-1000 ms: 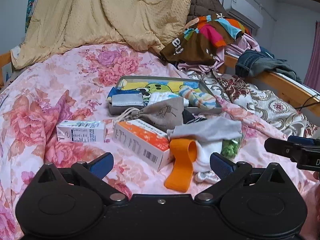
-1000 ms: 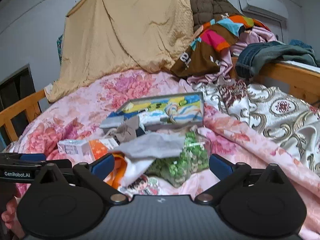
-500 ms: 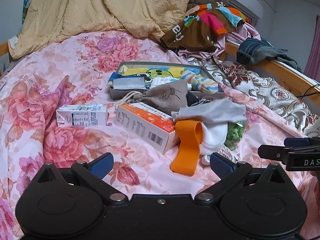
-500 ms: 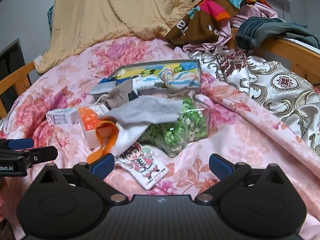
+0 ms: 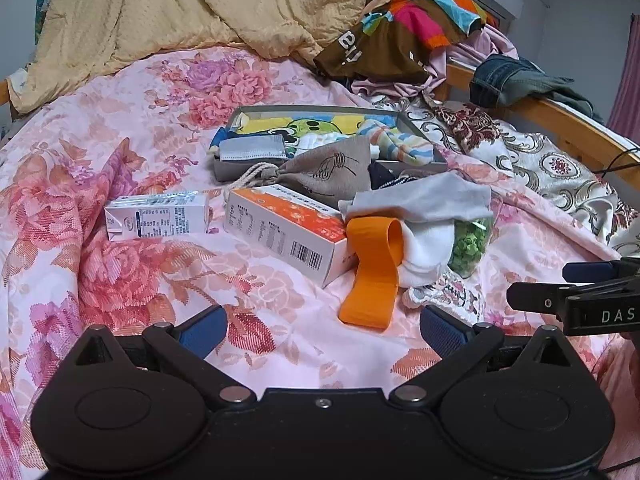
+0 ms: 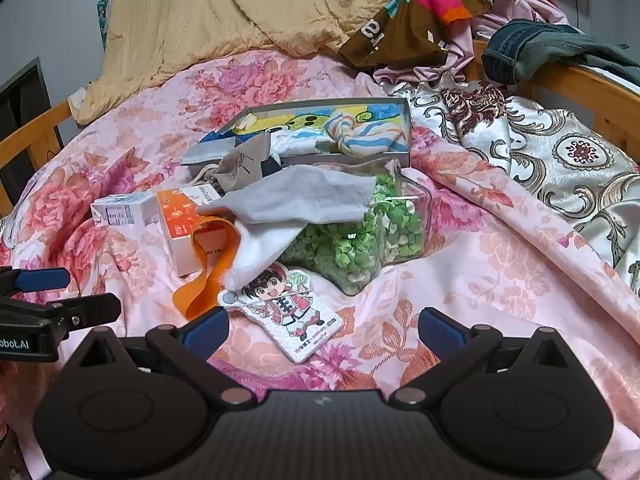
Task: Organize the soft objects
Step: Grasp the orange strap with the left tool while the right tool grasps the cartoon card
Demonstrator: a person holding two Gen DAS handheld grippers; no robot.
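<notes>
A grey tray [image 5: 228,170] [image 6: 407,128] on the flowered bed holds folded cloths, striped socks [image 5: 400,144] and a grey mask [image 5: 252,148]. In front of it lie a drawstring pouch [image 5: 332,172], a grey cloth [image 5: 424,200] [image 6: 296,196], a white sock [image 5: 428,248] and an orange band [image 5: 372,272] [image 6: 208,276]. A cartoon patch [image 6: 288,304] lies nearest. My left gripper [image 5: 322,332] is open, low over the sheet before the band. My right gripper [image 6: 322,328] is open just short of the patch.
An orange-white box [image 5: 284,228] and a small milk carton [image 5: 156,216] lie left of the pile. A clear jar of green pieces [image 6: 360,236] lies under the grey cloth. Heaped blankets and clothes [image 5: 400,32] fill the back; a wooden rail [image 5: 568,128] runs along the right.
Both grippers have tilted downward and drawn back a little, so the pile sits higher and farther in each view. The cartoon patch has come fully into the right wrist view. Both stay open.
</notes>
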